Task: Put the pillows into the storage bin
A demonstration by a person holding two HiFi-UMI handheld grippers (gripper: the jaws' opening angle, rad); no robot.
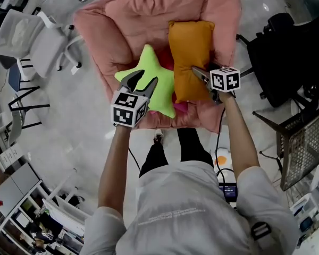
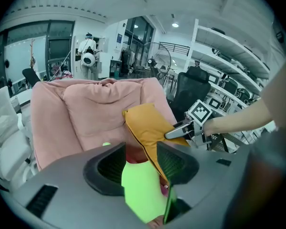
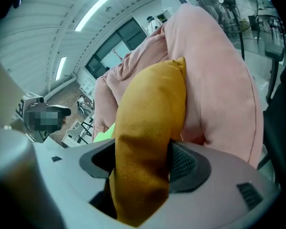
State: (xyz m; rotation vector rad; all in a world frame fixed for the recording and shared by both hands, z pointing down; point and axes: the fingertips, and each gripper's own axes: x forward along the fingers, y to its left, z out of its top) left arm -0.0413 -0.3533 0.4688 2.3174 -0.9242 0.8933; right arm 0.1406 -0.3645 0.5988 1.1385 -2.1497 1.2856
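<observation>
Your right claw [image 1: 201, 76] is clamped on the orange pillow [image 1: 190, 57] near its 5 o'clock corner. The pillow's long axis runs 12 to 6 on the pink cushioned seat [image 1: 127, 20]. Touching it at 9 o'clock lies the green star pillow [image 1: 160, 92], with one arm pinched in your left claw [image 1: 143, 79]. I can't pick out a storage bin, so you'll probably need to lift both clear first.

On pink seat [image 1: 127, 20], green star pillow [image 1: 149, 81] sits beside orange pillow [image 1: 190, 57].

No readable text, shirt [image 1: 176, 212] print illegible
</observation>
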